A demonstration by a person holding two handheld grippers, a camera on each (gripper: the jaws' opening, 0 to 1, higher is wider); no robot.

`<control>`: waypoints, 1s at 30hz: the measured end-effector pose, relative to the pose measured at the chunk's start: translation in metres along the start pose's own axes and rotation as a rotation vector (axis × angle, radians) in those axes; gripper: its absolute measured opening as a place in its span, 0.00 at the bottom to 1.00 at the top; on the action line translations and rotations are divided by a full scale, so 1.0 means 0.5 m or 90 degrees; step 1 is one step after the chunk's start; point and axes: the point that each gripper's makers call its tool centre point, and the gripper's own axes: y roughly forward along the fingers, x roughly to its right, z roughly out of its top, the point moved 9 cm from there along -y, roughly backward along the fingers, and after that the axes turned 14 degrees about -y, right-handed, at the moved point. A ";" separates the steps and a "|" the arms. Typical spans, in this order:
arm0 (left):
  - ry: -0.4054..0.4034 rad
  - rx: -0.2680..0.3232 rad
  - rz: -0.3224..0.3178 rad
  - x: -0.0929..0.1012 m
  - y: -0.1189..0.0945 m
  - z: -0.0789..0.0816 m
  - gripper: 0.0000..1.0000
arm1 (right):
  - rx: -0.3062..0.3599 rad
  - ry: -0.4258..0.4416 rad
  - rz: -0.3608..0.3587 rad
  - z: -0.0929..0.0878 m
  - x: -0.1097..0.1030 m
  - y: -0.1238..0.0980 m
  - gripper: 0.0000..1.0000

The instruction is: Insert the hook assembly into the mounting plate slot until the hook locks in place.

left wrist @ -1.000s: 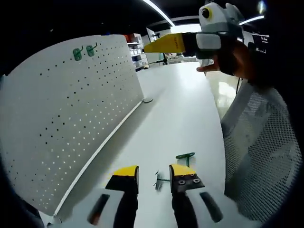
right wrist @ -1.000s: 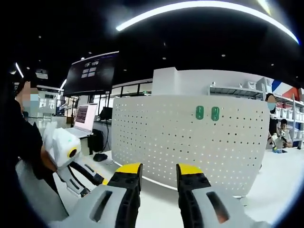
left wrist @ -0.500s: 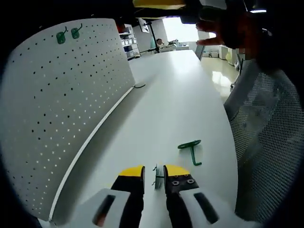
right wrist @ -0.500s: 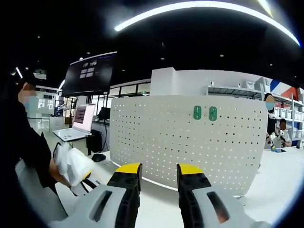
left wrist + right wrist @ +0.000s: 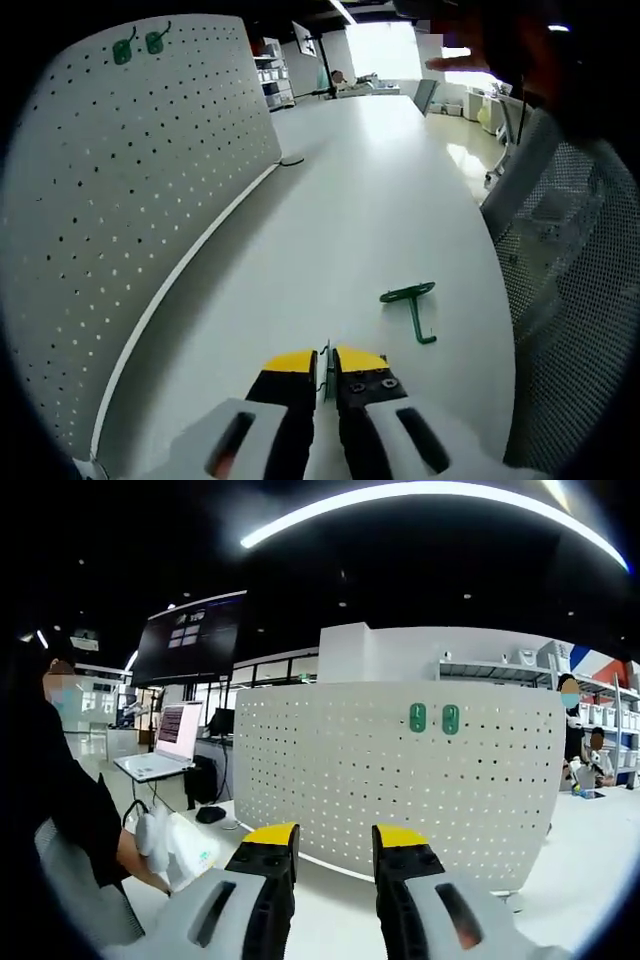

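Note:
In the left gripper view my left gripper (image 5: 326,360) is low over the white table (image 5: 350,190), its yellow-tipped jaws shut on a thin green hook (image 5: 327,378), which is mostly hidden between them. A second green hook (image 5: 410,301) lies flat on the table just ahead to the right. The white pegboard (image 5: 130,170) stands along the left, with two green hooks (image 5: 138,45) mounted near its top. In the right gripper view my right gripper (image 5: 333,842) is open and holds nothing, facing the pegboard (image 5: 400,780) and its two mounted hooks (image 5: 435,718). The left gripper (image 5: 178,846) shows low left.
A mesh chair (image 5: 570,300) stands by the table's right edge, and a hand (image 5: 500,50) is raised above it. A laptop (image 5: 178,732) and a dark wall screen (image 5: 190,635) lie beyond the pegboard's left end. A person (image 5: 60,780) stands at the left.
My left gripper's jaws have come together on the green hook that lay between them, and the gripper has dropped lower over the table. The right gripper stays open and has hardly moved.

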 end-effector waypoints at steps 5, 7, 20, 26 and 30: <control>0.000 -0.012 0.001 0.000 0.006 -0.004 0.02 | 0.004 0.003 0.002 0.002 -0.001 0.000 0.27; 0.001 -0.012 0.003 0.001 0.006 -0.004 0.02 | 0.003 0.004 0.003 0.002 -0.001 0.001 0.27; -0.031 0.020 0.023 -0.014 -0.033 0.011 0.01 | -0.002 -0.001 0.011 0.000 -0.007 0.003 0.27; -0.064 0.062 0.047 -0.028 -0.069 0.024 0.01 | -0.005 -0.011 0.016 0.001 -0.013 0.005 0.27; -0.103 0.119 0.068 -0.037 -0.106 0.040 0.01 | -0.009 -0.026 0.026 0.001 -0.023 0.007 0.26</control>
